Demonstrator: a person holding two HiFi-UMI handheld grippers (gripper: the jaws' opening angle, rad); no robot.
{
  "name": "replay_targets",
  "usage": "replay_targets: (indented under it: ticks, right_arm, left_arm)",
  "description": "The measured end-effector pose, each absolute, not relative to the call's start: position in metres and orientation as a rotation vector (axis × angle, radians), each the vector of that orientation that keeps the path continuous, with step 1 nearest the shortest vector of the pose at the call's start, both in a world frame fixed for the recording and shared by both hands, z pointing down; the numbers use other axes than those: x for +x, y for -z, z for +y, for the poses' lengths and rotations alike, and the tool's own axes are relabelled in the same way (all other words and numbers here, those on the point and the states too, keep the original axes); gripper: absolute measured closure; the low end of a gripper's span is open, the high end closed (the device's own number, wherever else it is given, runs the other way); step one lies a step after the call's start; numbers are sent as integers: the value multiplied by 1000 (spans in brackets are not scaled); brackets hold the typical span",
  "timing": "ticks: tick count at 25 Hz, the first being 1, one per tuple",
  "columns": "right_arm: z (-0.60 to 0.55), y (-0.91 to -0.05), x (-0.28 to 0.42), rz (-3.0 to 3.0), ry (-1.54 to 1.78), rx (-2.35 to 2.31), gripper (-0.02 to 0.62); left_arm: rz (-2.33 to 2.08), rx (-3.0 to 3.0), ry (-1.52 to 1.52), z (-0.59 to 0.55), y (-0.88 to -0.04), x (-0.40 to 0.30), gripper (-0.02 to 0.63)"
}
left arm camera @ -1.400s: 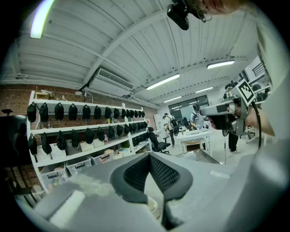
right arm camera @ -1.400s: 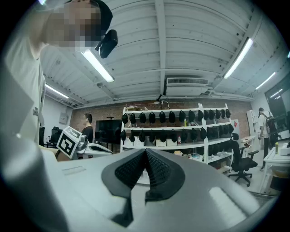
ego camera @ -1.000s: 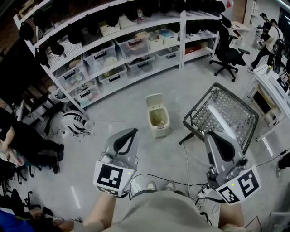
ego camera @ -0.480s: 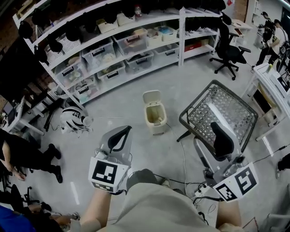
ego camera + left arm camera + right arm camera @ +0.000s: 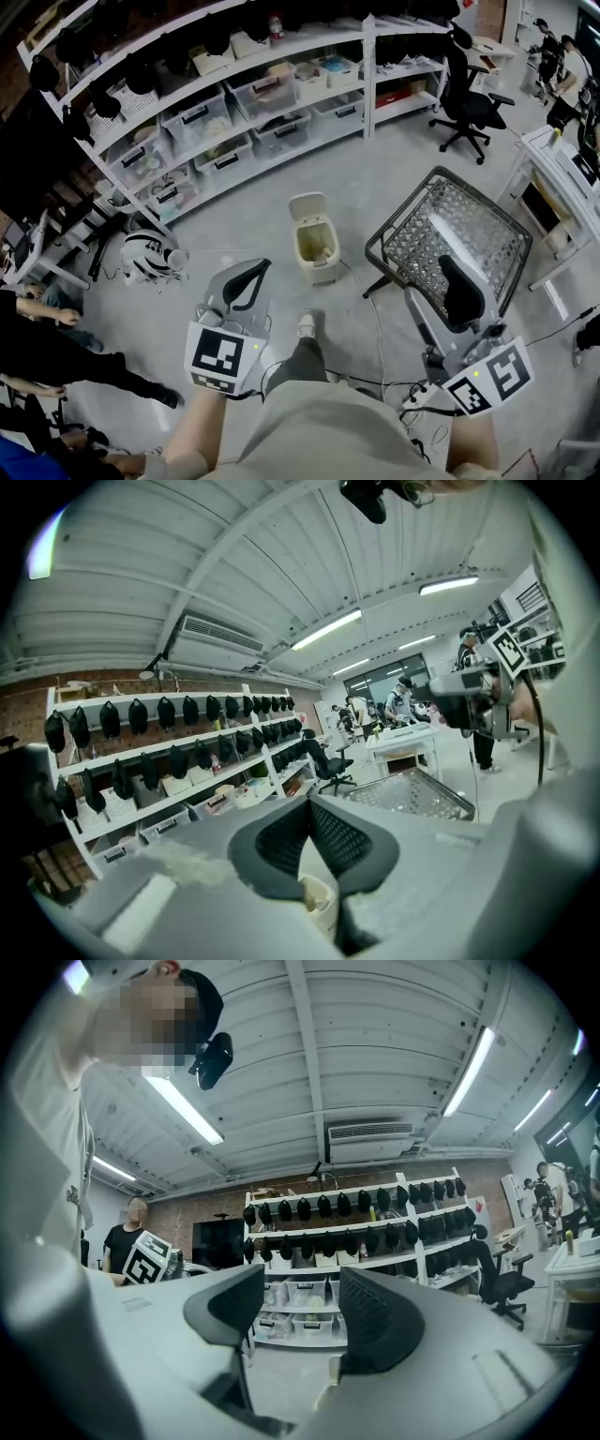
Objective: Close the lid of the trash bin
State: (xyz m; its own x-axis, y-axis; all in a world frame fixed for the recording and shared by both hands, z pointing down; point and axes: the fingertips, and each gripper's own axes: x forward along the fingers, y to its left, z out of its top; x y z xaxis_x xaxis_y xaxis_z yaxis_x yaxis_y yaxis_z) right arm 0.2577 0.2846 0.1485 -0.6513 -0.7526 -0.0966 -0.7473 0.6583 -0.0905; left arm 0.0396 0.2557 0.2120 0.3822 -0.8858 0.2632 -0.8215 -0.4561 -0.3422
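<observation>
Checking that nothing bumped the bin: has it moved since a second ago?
No. The bin stands in the same spot, left of the mesh rack and before the shelf; only the view shifted.

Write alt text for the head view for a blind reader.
A cream trash bin stands on the grey floor, lid raised. Nearer the viewer, the left gripper is shut; the jaws of the right gripper have just been opening, empty, near a wire-mesh rack.

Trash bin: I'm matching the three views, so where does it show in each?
Head view: trash bin at centre, on the floor, lid up.
Left gripper view: low, seen between the jaws.
Right gripper view: pale sliver low between the jaws, possibly it.
Shared landmark: white shelving.
</observation>
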Motion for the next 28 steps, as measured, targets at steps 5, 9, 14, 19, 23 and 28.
replay_targets:
  ticks: [5, 9, 14, 19, 23, 28]
  right_arm:
    - [259, -158, 246, 2775, 55, -1252, 342]
    - [227, -164, 231, 2793, 67, -1257, 341]
    - [177, -169, 200, 2834, 78, -1249, 341]
    - [119, -163, 160, 2854, 67, -1247, 341]
    - [65, -163, 122, 2862, 76, -1254, 340]
    - [-1, -160, 75, 2871, 87, -1279, 339]
  left_arm:
    - [1519, -2475, 629, 231, -222, 38, 604]
    - [1511, -2498, 635, 200, -232, 28, 604]
    - [1525, -2522, 619, 151, -235, 4, 604]
    - [1536, -2562, 565, 94, -231, -28, 604]
    - [1519, -2546, 580, 45, -231, -60, 604]
    - [1494, -2578, 576, -13, -226, -103, 604]
